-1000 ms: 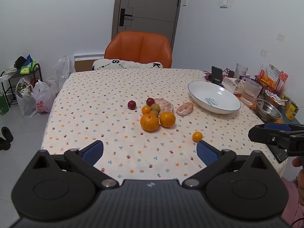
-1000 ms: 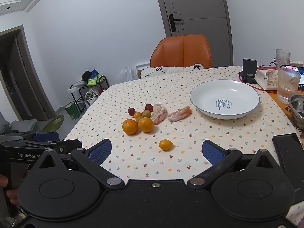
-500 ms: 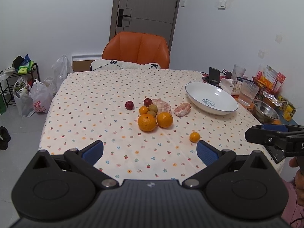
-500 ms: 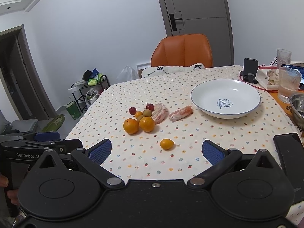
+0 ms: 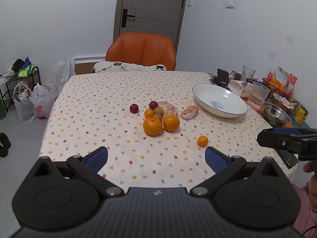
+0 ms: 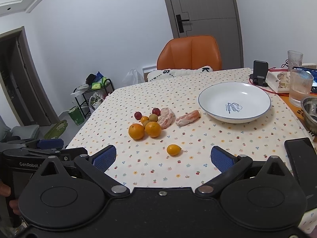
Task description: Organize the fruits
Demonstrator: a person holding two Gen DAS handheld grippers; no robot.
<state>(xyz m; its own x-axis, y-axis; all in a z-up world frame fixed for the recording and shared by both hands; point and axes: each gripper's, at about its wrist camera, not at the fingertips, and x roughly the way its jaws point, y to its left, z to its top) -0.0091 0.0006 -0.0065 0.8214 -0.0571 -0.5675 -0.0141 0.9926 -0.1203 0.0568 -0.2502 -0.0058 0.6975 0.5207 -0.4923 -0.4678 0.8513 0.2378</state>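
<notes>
A cluster of fruit lies mid-table: two large oranges [image 5: 152, 126] [image 6: 136, 131], small red fruits [image 5: 134, 108], brownish round fruits [image 5: 158, 110] and two peeled citrus pieces [image 5: 190, 112] [image 6: 187, 117]. One small orange fruit [image 5: 202, 140] [image 6: 173, 149] lies apart, nearer the front edge. An empty white bowl [image 5: 219, 100] [image 6: 234, 101] stands to the right. My left gripper [image 5: 156, 156] and right gripper [image 6: 163, 157] both hover open over the front edge, nothing between their fingers.
The table [image 5: 99, 91] has a floral cloth. At its right are glasses [image 6: 300, 87], a steel bowl [image 5: 277, 115], cans, a phone stand [image 6: 260, 70] and a black phone [image 6: 301, 154]. An orange chair [image 5: 141, 51] stands behind; bags and a rack [image 5: 19, 91] are on the floor left.
Both grippers have drawn back and risen slightly, so the fruit looks a little farther off. Nothing on the table has moved, and both grippers stay open.
</notes>
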